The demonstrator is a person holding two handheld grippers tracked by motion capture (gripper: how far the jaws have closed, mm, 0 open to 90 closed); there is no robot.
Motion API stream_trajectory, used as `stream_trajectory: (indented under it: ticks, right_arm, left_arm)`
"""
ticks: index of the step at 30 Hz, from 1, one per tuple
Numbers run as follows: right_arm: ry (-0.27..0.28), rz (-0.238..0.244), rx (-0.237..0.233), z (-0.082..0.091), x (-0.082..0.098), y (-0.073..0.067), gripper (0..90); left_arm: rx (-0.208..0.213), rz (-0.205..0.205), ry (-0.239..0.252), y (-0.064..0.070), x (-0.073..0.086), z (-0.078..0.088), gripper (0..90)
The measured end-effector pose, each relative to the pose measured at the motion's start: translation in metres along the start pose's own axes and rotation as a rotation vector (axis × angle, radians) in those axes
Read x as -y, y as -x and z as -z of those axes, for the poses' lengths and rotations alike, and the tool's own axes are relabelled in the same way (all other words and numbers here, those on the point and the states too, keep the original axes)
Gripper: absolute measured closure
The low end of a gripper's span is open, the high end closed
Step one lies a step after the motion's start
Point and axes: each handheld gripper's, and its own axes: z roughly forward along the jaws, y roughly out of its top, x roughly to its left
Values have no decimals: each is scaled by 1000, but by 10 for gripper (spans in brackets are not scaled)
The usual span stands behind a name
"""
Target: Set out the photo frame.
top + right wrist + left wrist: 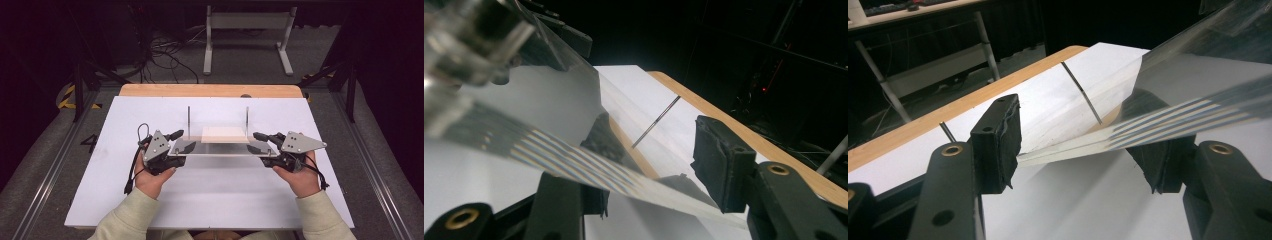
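Observation:
A clear acrylic plate (222, 149) hangs level just above the white board, carried at its two ends. My left gripper (179, 141) has its far finger against the plate's far edge and its near finger under the plate. The right gripper (255, 142) mirrors that at the other end. In the left gripper view the plate (1173, 90) touches the left pad (998, 145) and lies slanted over the other. In the right gripper view the plate (549, 110) crosses above the jaws. Behind it sits a pale wooden base (224, 134) with two upright steel rods (189, 120) (247, 120).
The white board (210, 195) covers a wooden table whose far edge (210, 90) shows beyond it. On the floor behind stand a white metal frame (247, 30) and loose cables (165, 55). Dark rails run along both sides.

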Motion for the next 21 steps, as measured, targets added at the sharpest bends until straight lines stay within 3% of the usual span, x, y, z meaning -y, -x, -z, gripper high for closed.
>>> stream_trajectory:
  ticks: [6,21]
  right_arm:
    - [21,-22,-3,1,0,2,516]
    - [78,43,135,6,-14,-2,509]
  left_arm:
    - [-23,-19,11,1,-2,0,436]
    - [-57,-67,35,4,-21,8,525]
